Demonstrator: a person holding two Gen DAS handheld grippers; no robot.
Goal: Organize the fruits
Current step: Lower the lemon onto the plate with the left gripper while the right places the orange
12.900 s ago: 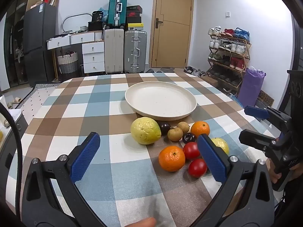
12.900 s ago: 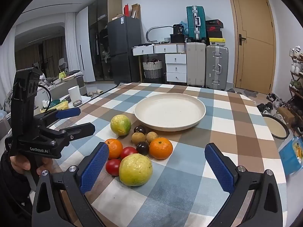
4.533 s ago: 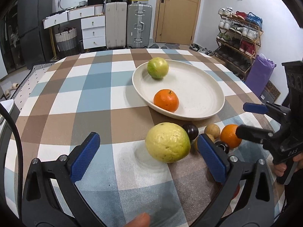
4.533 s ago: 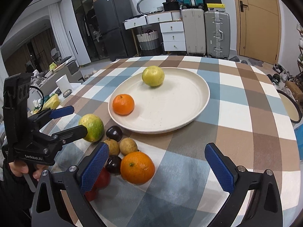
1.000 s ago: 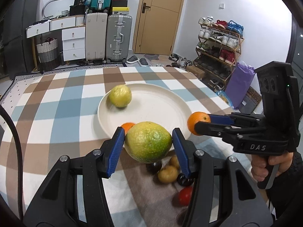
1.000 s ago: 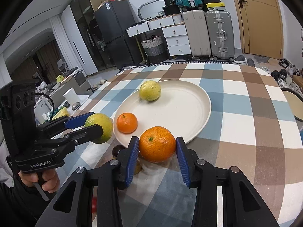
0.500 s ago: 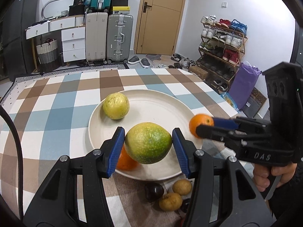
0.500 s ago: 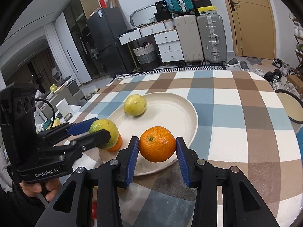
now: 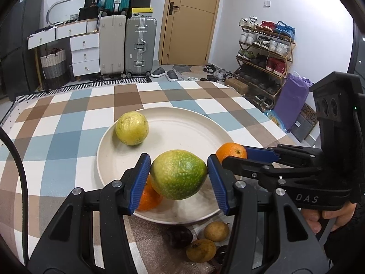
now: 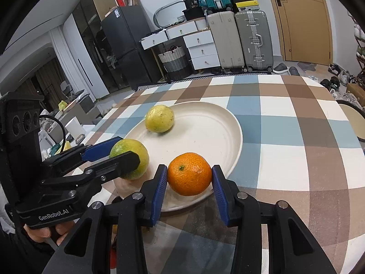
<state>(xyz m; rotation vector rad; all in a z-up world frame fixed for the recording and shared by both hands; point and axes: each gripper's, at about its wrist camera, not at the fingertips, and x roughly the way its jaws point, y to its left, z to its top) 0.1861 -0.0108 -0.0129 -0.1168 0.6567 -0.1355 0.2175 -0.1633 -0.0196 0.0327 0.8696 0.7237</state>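
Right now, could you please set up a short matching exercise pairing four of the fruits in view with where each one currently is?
Things:
1. green-yellow citrus
2. orange with the green stem spot
3. pale yellow fruit
4. small brown fruits

Places:
A. lying on the far side of the plate
B. clamped in the right tongs
C. on the checked tablecloth, near the plate's near rim
D. clamped in the left tongs

Pairs: 1-D, 2-B, 3-A, 4-C
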